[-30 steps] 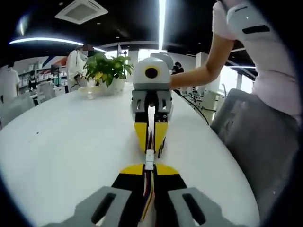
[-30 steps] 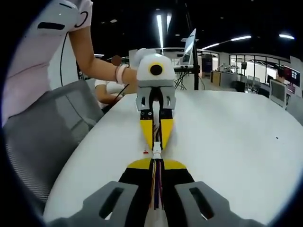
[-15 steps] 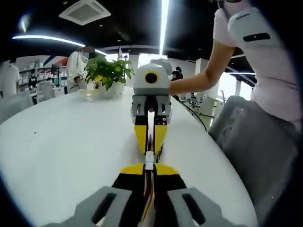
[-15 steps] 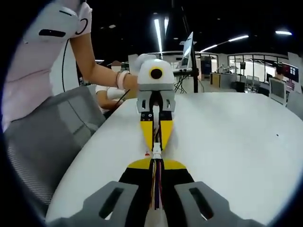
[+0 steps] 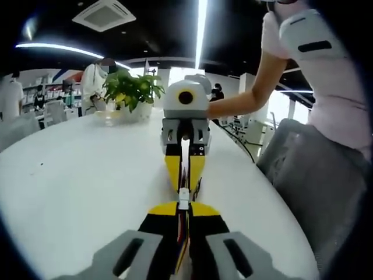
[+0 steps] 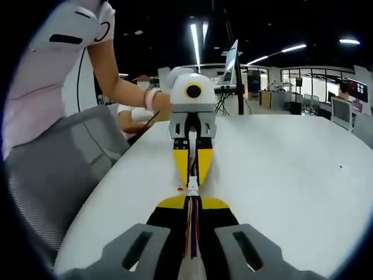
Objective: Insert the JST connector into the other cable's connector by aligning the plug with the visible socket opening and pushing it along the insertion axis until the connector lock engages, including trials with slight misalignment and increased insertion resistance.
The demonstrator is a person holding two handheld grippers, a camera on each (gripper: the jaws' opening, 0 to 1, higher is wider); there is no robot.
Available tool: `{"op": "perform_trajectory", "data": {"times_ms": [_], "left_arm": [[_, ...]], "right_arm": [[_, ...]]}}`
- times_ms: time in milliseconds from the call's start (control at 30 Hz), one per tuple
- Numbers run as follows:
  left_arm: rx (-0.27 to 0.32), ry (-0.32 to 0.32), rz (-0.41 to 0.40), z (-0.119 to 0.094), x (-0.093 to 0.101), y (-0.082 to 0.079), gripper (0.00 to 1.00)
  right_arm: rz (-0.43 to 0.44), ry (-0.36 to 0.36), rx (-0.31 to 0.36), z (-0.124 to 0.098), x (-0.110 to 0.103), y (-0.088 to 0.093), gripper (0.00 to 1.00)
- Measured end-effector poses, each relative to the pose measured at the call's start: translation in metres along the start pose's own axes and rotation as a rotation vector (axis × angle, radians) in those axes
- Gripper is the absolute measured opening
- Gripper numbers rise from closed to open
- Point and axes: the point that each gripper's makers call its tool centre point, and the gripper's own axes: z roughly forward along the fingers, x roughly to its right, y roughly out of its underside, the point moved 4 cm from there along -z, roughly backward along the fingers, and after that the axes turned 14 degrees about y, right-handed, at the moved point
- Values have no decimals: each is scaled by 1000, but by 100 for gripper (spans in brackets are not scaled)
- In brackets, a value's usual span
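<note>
Both pairs of jaws were pinched narrow on wire bundles: the left gripper [image 5: 183, 211] clamped its cable [image 5: 182, 233] and the right gripper [image 6: 192, 205] its own cable [image 6: 192, 233]. The grippers faced each other nose to nose above the white table [image 6: 291, 169], probably to keep plug and socket on one axis. The white JST connector [image 6: 192, 186] sat between the tips, seemingly joined; lock engagement was too small to tell.

Left gripper view: low over the round white table [image 5: 70, 175], facing the opposing yellow-tipped right gripper [image 5: 185, 175] close ahead. Right gripper view: reverse direction, facing the left gripper [image 6: 192, 169]. Shared: table, joined white connectors [image 6: 193, 188].
</note>
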Motion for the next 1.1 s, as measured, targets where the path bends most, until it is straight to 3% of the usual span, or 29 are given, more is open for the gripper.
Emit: {"op": "perform_trajectory", "data": {"times_ms": [333,500,1100], "left_arm": [[-33,-48,2,1,-20,6,0],[-66,-54,-6,-3,-31,18,0],[-128,-52,4,2,-31,28,0]], "right_arm": [[-11,44,-5,9,18,8,3],[-26,57,-27,14,23,17,3],[-22,71,-53,19,26,30,4]]}}
